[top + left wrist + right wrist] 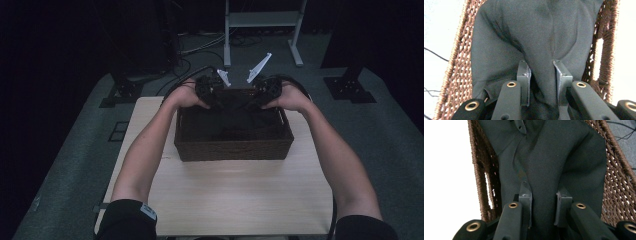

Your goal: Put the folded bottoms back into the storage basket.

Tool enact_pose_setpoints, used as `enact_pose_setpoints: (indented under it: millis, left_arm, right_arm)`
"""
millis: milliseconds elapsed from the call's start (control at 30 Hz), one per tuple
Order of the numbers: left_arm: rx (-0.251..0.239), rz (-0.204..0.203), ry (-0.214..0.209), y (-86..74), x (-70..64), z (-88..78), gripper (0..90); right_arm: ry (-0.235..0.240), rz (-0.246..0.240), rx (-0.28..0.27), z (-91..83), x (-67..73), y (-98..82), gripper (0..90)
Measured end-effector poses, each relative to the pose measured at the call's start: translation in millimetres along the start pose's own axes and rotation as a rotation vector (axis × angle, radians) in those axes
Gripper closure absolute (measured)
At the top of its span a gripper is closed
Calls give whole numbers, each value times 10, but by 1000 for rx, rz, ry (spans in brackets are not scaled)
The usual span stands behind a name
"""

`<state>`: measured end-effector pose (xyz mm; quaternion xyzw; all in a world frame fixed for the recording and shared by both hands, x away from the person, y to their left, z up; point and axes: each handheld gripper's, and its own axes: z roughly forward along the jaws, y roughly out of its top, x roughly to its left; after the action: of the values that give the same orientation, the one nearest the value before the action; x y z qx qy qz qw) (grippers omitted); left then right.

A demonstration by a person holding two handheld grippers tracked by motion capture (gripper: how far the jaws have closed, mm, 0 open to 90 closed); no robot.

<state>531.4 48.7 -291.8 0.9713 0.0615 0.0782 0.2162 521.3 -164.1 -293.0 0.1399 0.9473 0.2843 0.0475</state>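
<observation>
A pale wooden table (225, 200) stands on grey floor, and a brown wicker basket (233, 148) sits on its far half, roughly centred. Inside the basket lies a dark cloth (506, 47), rumpled and spread from wall to wall. The person's forearms reach in from the near edge, one along each side of the basket, both hands at its far rim. The left gripper (541, 83) is down in the far left of the basket, its jaws partly closed with a raised fold of the cloth pinched between them. The right gripper (543, 206) is at the far right, jaws likewise narrowed and clamping another ridge of the same cloth.
</observation>
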Motion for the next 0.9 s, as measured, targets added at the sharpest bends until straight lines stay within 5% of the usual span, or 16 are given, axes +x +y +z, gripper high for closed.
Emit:
enact_pose_setpoints:
  millis: [900]
  left_arm:
    - [26, -4, -14, -89, -50, 268, 709]
  right_arm:
    - [31, 42, 12, 249, 2, -175, 719]
